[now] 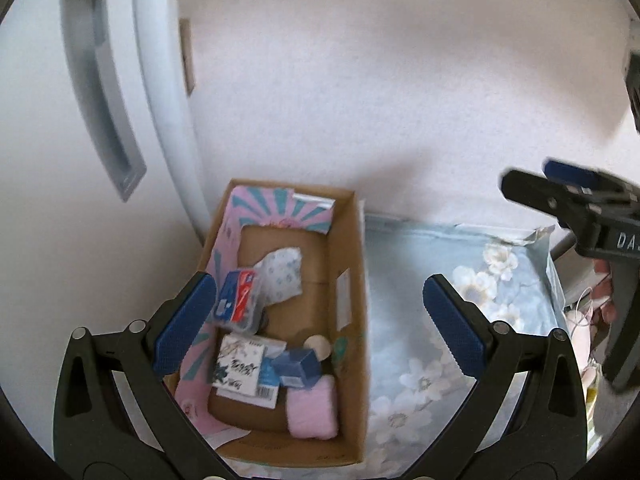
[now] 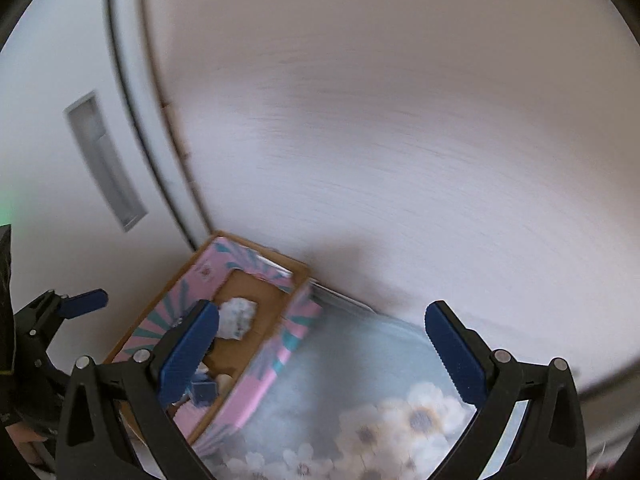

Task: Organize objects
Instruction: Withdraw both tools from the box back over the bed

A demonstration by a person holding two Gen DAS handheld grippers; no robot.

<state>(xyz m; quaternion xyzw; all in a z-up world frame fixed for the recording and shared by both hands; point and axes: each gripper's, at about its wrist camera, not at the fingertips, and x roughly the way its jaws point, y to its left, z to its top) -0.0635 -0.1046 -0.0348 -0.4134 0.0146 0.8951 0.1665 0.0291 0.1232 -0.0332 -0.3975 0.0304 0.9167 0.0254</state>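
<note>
Holding both hand-held grippers apart and empty, you had the left (image 1: 316, 320) over the box (image 1: 352, 264), the right (image 2: 322, 344) beside it.

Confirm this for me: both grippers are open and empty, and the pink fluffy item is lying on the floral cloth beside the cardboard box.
One thing is off. The pink fluffy item lies inside the cardboard box, at its near end, not on the floral cloth; the left wrist view shows it. The rest holds: the left gripper and right gripper are both open and empty.
</note>
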